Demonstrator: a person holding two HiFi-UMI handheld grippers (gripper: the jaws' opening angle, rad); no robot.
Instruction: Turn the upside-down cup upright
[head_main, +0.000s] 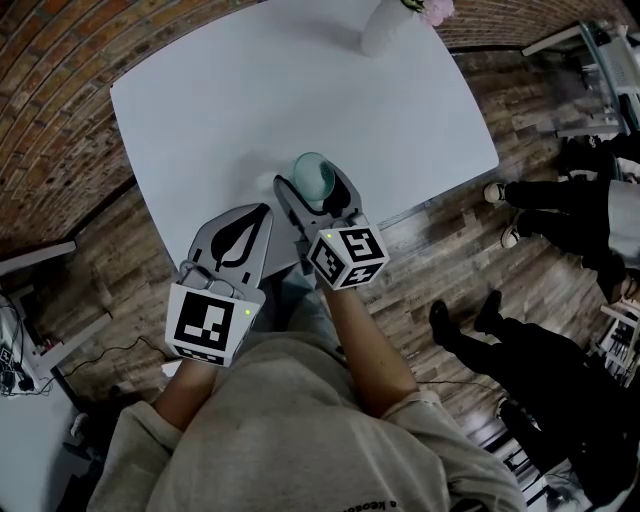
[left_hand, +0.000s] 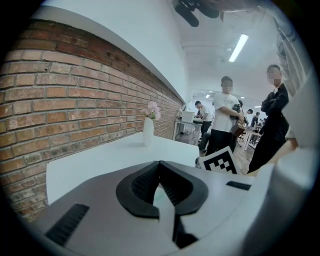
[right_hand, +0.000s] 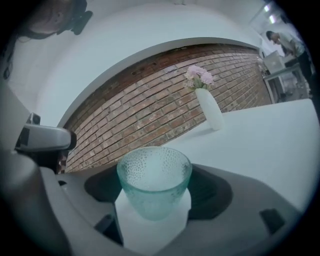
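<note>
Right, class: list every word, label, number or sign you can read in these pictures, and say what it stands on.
No text can be read, so nothing can be quoted.
Small print on the sweatshirt: too small to read.
Left marker cube and right marker cube: black-and-white square patterns only, no letters or numbers.

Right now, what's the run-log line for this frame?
right gripper: shut on cup | cup: mouth up | left gripper: shut, empty
</note>
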